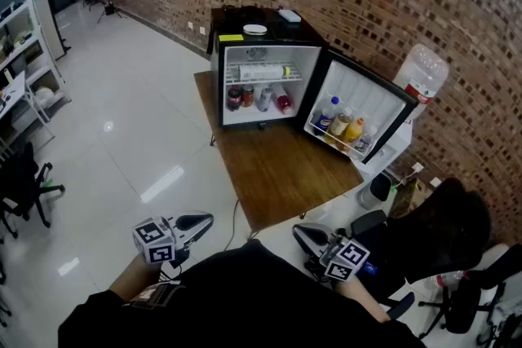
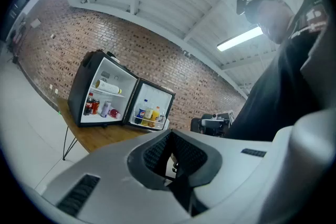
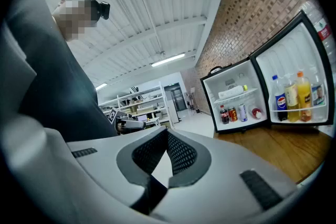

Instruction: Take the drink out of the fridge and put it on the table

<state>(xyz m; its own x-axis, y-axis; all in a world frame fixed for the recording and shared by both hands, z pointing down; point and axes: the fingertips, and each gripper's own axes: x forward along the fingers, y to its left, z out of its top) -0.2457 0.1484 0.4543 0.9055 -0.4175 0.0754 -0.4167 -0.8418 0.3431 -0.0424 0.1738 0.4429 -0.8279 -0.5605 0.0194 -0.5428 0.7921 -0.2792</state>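
The left tongs [image 1: 205,219] are closed: the jaws meet at the tips and nothing is between them. The right tongs [image 1: 298,231] are closed and empty in the same way. Both are held low, close to the person's body, and apart from each other. The fridge [image 1: 269,57] stands far ahead of both tongs, on the far end of a wooden table [image 1: 277,171]. Its door [image 1: 371,98] stands open toward the side of the right tongs. The drinks [image 1: 257,99] are inside, well away from both tongs, in a row on the fridge floor. One bottle [image 1: 265,72] lies on the shelf above them. More bottles [image 1: 341,125] stand upright in the door rack. The near end of the table lies between the two tongs, just ahead of them.
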